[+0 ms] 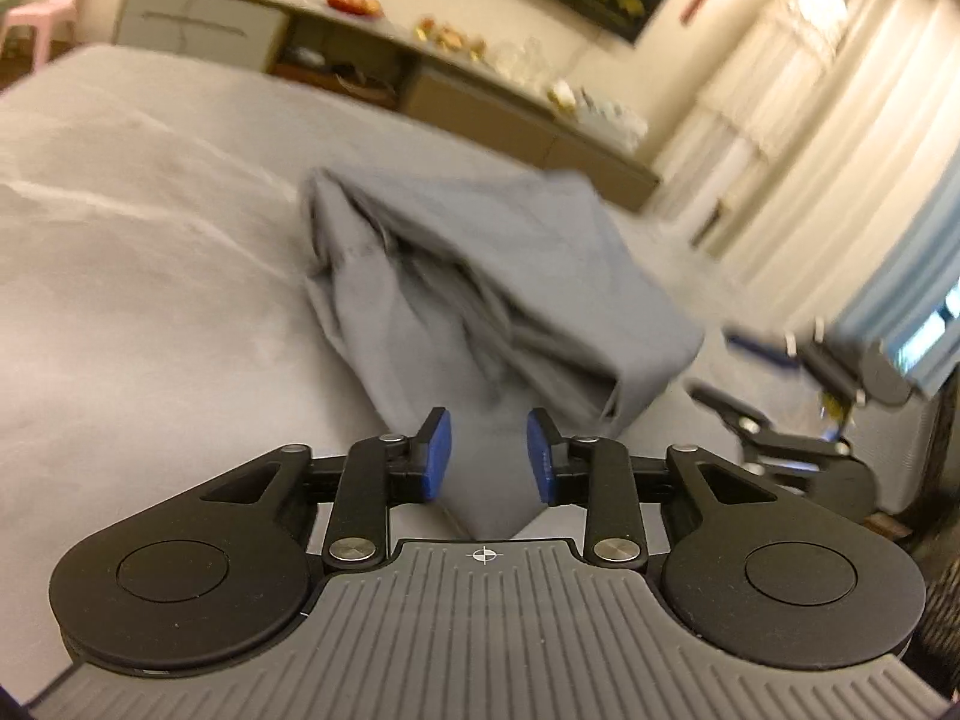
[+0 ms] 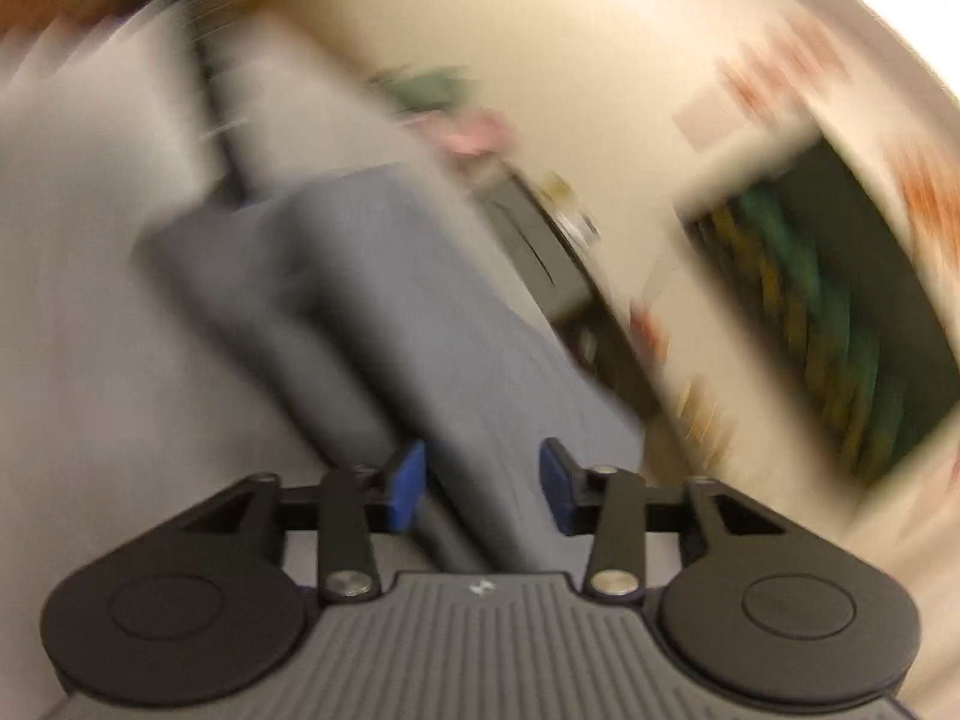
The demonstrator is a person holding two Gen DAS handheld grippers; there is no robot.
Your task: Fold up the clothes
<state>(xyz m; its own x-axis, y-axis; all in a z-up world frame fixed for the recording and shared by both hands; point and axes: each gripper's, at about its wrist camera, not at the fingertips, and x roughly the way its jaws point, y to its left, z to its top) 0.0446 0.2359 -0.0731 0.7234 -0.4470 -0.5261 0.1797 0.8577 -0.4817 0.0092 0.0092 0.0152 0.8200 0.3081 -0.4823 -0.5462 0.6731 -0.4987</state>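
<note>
The grey garment point(image 1: 480, 300) lies bunched on the bed point(image 1: 150, 240), its long axis running away from the left gripper point(image 1: 489, 456). A tapered end sits between those parted jaws, unpinched. The right gripper point(image 2: 483, 492) likewise stands released around cloth.

light: warm, dim indoor | left view: slight blur, fisheye-bent edges | right view: heavy motion smear

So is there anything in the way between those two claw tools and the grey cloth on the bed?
Nothing visible. The folded grey cloth garment on the grey bedsheet runs right between the left gripper's open jaws. The right gripper, badly blurred, also has cloth between open jaws. Whether either touches it is unclear.
</note>
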